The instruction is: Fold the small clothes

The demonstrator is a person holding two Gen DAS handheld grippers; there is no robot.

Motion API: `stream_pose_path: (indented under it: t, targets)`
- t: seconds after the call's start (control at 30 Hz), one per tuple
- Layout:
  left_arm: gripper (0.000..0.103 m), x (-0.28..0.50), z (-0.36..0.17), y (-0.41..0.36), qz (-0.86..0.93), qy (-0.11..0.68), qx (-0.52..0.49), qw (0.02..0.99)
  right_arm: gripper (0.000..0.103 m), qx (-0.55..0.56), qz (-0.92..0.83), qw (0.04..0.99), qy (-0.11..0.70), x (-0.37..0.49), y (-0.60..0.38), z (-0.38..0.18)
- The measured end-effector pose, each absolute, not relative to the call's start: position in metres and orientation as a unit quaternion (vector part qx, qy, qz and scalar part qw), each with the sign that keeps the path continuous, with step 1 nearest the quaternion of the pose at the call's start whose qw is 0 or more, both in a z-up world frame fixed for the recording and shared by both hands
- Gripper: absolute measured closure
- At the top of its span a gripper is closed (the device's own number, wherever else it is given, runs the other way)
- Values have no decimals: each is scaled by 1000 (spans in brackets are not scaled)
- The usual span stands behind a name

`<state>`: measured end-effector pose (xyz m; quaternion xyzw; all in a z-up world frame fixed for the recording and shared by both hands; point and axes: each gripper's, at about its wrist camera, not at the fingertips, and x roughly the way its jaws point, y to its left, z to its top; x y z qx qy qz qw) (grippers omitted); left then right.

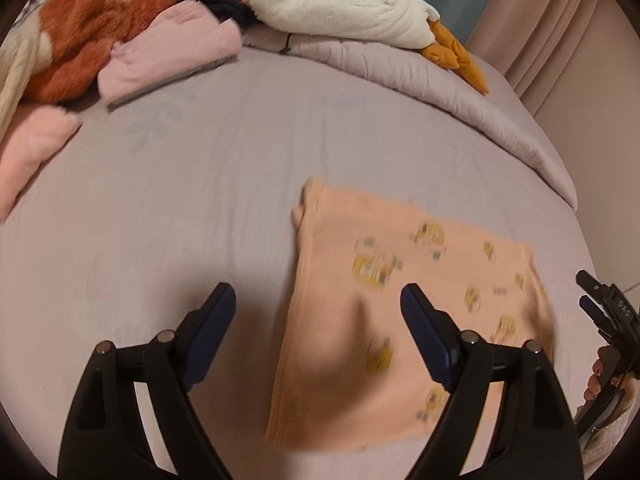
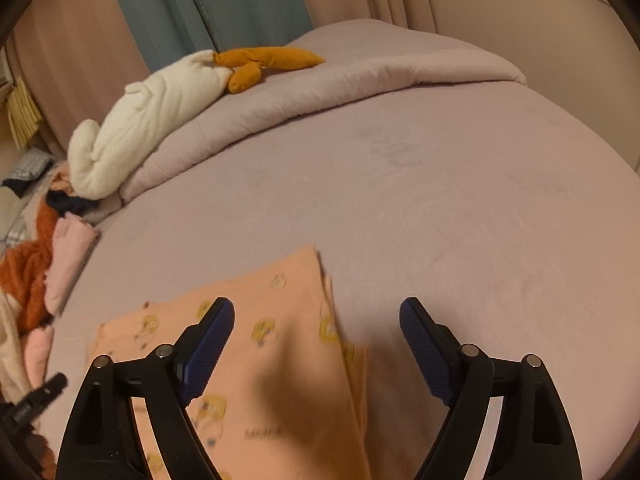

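Observation:
A peach garment (image 1: 400,248) printed with small yellow figures lies folded flat on the mauve bed sheet (image 1: 200,200). My left gripper (image 1: 317,294) hovers over the garment's left edge, open, with nothing between its dark blue pads. In the right wrist view the same garment (image 2: 280,280) lies under and left of my right gripper (image 2: 317,306), which is open and empty above the garment's right edge. The right gripper (image 1: 600,312) also shows at the far right of the left wrist view, held by a hand. Part of the left gripper (image 2: 40,396) shows at the lower left.
A pile of clothes lies at the back left: a rust fluffy piece (image 1: 88,40), a folded pink garment (image 1: 168,52), a pale pink one (image 1: 28,148). A white plush goose (image 1: 340,4) with orange feet rests on a rolled quilt (image 1: 460,92). Curtains (image 2: 208,0) hang behind.

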<state>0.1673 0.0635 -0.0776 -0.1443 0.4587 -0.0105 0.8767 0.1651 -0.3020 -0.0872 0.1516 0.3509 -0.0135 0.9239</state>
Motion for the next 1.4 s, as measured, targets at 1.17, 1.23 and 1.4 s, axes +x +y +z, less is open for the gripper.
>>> stream_pose_path:
  t: [1.17,1.23,1.4]
  targets:
    - [21,113,-132,53,6,504,-159,849,19,274,36,888,369,107,-295,-166]
    - [24,115,-133,53,6,503,-158,849,19,280,40,889,361,113,-296,-167]
    - [38,128,-134,49,-2,502,-167,849,28,296,53,888,347,132,-295,-167]
